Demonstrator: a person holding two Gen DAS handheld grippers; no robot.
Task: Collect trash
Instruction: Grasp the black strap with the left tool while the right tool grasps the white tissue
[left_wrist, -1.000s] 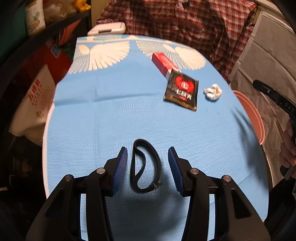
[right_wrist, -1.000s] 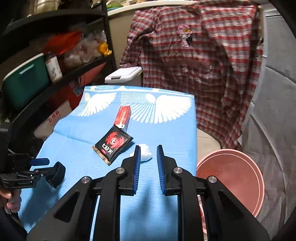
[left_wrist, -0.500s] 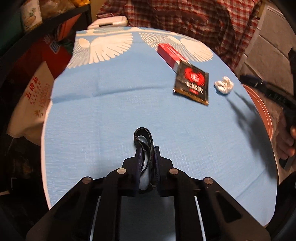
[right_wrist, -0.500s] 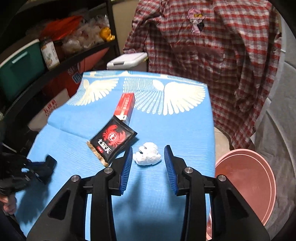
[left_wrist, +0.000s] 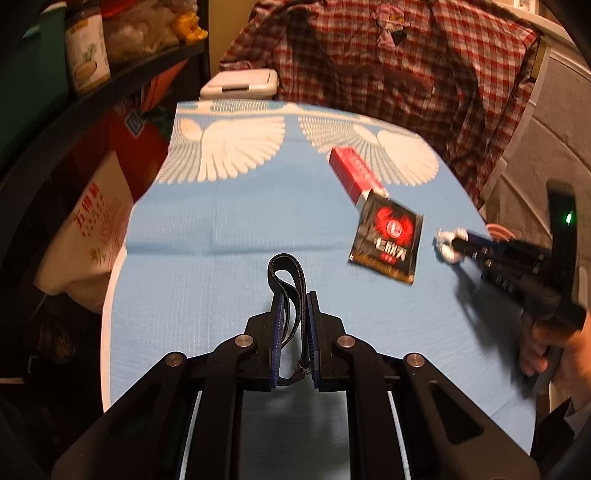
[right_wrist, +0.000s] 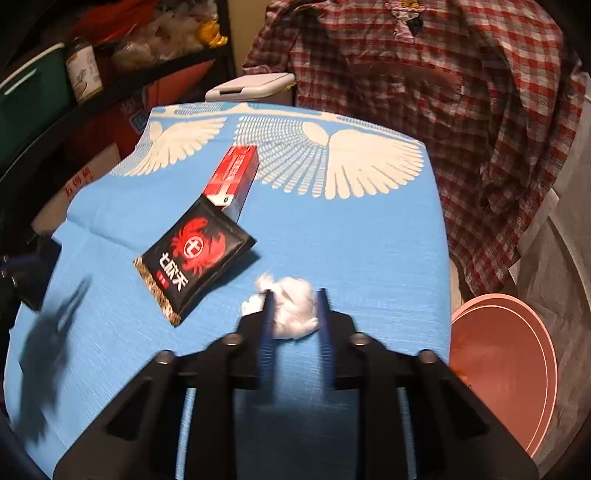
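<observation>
- On the far left stands a dark shelf with a jar on it, and a white sack with red letters leans below it.
- The desk wears a blue cloth with white wings printed at its far end.
- The left tongs are pressed together on a black strap. The strap's loop sticks out past the tips, and its other end hangs down between the two blue pads. I cannot tell if the loop touches the cloth.
- Farther back and to the right lies a red box, long and thin, flat on the cloth.
- A black packet with a red crab lies with its far corner on top of the near end of the red box.
- Just to the right of the packet is a white paper ball. It sits on the cloth between the two pads of the right tongs.
- The right tongs are partly spread around the ball. One pad crosses in front of the ball's left side and the other stands at its right edge. The picture is blurry there, so I cannot tell if they squeeze it.
- A hand holds the right tongs in the left camera's view.
- Off the right edge of the desk, lower down, is a round pink bin.
- A red checked shirt hangs behind the desk.
</observation>
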